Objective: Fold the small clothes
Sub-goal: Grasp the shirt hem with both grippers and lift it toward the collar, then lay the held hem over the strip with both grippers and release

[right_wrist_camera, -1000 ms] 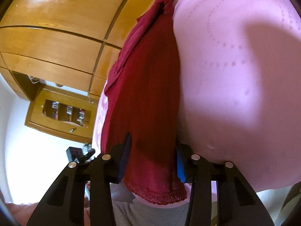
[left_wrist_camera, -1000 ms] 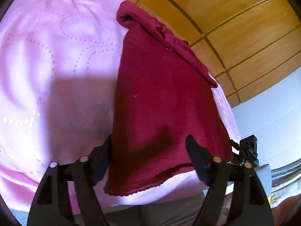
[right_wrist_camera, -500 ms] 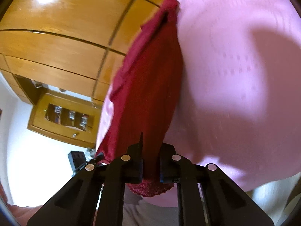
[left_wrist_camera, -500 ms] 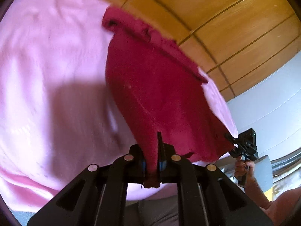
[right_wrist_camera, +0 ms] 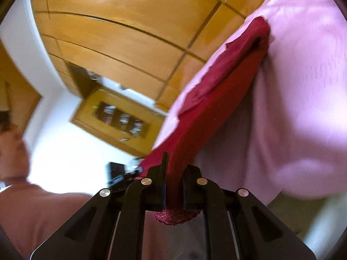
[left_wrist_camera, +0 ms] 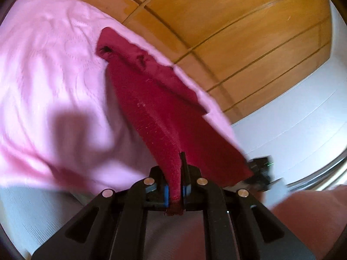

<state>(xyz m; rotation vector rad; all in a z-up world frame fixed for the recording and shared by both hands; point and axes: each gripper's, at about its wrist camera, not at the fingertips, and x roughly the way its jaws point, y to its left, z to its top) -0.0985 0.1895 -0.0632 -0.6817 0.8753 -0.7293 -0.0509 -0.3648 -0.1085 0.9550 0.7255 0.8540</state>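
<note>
Because I want the near hem carried over for a fold, my left tongs (left_wrist_camera: pixel 175 191) are clenched on one corner of the red garment (left_wrist_camera: pixel 160 112) and my right tongs (right_wrist_camera: pixel 173 191) on the other. From both tongs the garment runs taut, away and down, its far end resting on the pink bedspread (left_wrist_camera: pixel 47 69).

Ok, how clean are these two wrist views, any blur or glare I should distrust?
Left wrist view: red garment and pink bedspread motion-smeared, with a dark shadow on the pink. Right wrist view: lamp glare on the wooden wardrobe, shelf and person blurred.
</note>
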